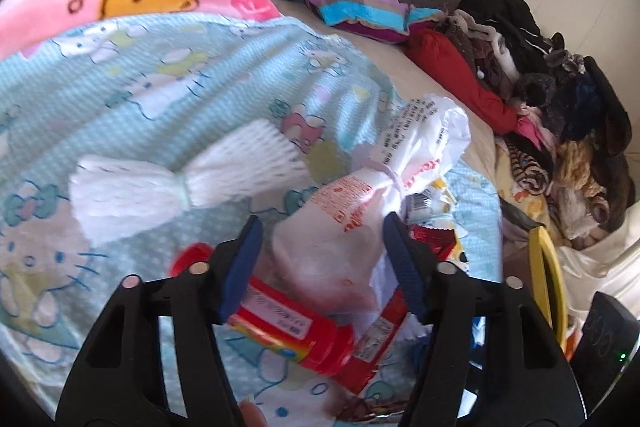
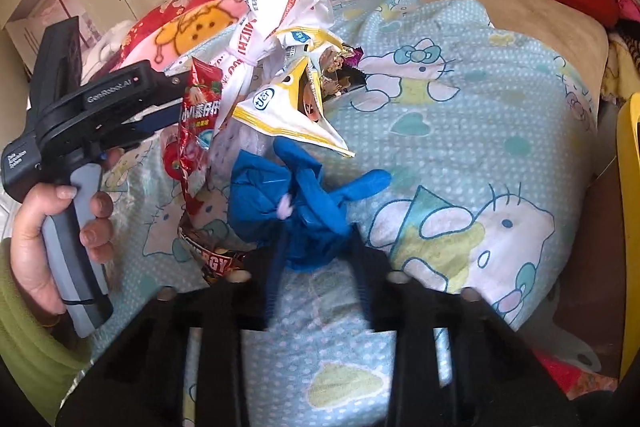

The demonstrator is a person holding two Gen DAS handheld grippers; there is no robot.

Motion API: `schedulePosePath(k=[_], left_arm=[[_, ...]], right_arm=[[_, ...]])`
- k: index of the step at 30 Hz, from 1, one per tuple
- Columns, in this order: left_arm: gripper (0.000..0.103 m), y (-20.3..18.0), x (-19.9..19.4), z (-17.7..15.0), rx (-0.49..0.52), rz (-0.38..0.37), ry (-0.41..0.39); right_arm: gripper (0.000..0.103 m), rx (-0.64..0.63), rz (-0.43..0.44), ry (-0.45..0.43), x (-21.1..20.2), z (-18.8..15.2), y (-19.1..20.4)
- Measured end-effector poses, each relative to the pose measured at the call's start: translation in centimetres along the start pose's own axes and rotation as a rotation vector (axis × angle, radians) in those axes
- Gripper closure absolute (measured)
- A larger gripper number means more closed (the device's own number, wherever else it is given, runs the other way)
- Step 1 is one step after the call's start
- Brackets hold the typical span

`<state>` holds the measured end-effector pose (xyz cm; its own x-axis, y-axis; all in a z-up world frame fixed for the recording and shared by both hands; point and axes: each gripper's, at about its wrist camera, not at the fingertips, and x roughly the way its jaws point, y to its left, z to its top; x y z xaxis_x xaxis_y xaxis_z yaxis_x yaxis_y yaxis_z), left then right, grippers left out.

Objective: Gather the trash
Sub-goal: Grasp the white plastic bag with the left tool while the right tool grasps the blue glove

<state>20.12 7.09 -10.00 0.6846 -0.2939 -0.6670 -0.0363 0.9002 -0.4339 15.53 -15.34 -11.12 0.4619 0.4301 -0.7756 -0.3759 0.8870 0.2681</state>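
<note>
Right wrist: crumpled blue glove between fingers.

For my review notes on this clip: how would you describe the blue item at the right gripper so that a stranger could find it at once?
Start at the light blue cartoon-cat blanket that covers the bed. Near its middle lies a heap of printed snack wrappers, among them a white and yellow wrapper. Just in front of the heap, between the fingers of the right gripper, is the crumpled blue glove, the only plain, unprinted blue piece there.

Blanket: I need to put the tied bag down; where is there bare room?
Free: blanket right of the glove, up to the tan sheet. Crowded: wrappers by the left gripper, clothes along the wall.
</note>
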Motion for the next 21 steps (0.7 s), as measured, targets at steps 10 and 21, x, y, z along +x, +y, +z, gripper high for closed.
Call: schedulePosePath(k=[10,21], left_arm=[[0.071,-1.3,-0.5,-0.6,0.0,-0.029,-0.027],[0.073,-3.1,-5.9,-0.7,-0.002,-0.072,-0.174]], right_arm=[[0.096,0.022,0.011,-0.047,-1.0,-0.3,-0.5],[0.1,0.037,0.013,-0.135,-2.9,-0.4,-0.9]])
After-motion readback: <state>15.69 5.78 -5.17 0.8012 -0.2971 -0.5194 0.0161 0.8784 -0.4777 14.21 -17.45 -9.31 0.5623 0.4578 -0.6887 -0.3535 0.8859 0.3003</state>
